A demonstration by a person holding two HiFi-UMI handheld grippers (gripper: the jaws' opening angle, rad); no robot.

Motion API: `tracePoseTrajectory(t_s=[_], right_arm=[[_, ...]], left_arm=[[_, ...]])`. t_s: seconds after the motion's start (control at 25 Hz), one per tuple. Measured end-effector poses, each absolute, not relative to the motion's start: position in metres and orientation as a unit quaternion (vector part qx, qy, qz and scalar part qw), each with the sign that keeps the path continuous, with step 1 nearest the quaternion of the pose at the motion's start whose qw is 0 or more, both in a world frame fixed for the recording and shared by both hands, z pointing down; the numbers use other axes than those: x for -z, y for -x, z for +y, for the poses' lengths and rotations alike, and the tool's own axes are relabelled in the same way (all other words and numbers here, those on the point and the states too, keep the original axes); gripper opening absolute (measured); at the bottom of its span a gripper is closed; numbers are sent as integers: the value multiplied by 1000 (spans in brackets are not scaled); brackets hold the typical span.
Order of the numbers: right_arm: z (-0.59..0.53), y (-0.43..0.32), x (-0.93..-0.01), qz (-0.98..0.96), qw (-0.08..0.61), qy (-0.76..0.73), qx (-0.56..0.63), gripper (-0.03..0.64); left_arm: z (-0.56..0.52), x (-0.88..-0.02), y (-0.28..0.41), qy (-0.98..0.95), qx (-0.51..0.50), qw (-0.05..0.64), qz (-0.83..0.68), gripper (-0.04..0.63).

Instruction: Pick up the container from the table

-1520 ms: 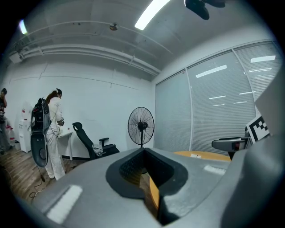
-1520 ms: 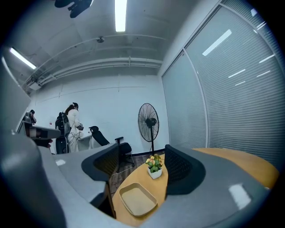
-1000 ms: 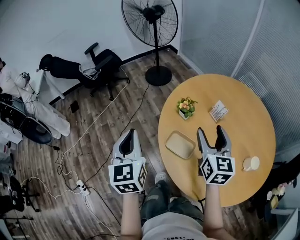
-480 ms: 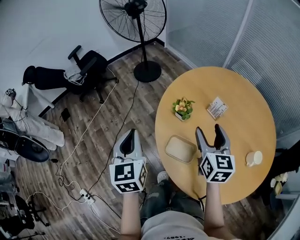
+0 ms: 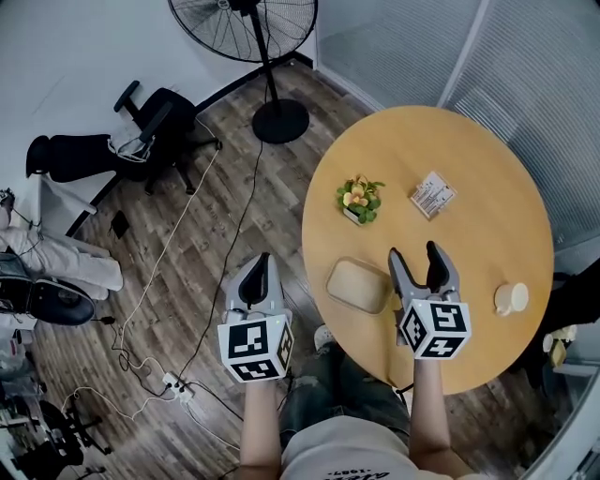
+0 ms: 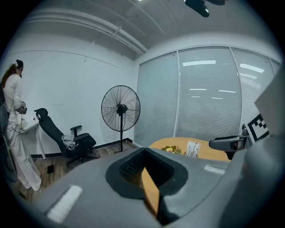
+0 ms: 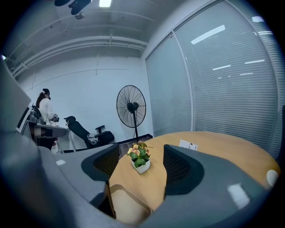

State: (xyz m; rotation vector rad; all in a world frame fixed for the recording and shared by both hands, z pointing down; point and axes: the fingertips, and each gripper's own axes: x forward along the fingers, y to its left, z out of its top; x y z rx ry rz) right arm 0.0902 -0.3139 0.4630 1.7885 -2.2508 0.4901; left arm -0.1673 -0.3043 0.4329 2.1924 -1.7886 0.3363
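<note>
Item 1 – left gripper (image 5: 259, 268), grey, with a marker cube: it is hovering over the wood-plank floor (image 5: 187, 281) at lower centre-left of the head view, off the table; its jaws are pressing together, holding nothing.

Item 2 – right gripper (image 5: 413, 258), same build: it is hanging over the near part of the round wooden table (image 5: 487, 169), right of centre, its jaws standing apart with only bare tabletop between them.

Item 3 – beige rounded-rectangular container (image 5: 358, 285): it is lying flat on the table near its lower-left edge, just beside the right gripper's left jaw and ungripped; in the right gripper view it is showing at the bottom (image 7: 127, 207).

Item 4 – small white pot of yellow-orange flowers (image 5: 356, 200): it is standing beyond the container.

Item 5 – white printed card (image 5: 432, 195): it is lying right of the pot.

Item 6 – small pale round cup (image 5: 512, 298): it is sitting at the table's right edge.

Item 7 – black pedestal fan (image 5: 246, 19) and black office chair (image 5: 150, 127): they are standing at the upper left.
</note>
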Motion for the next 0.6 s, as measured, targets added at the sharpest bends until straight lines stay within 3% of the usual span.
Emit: tracePoseTrajectory(t_s=[0.6], right_arm=[[-297,-94,-526,-778,176,-564,-213,327]], left_arm=[[-286,-485,149,-745,-154,194,-619,2]])
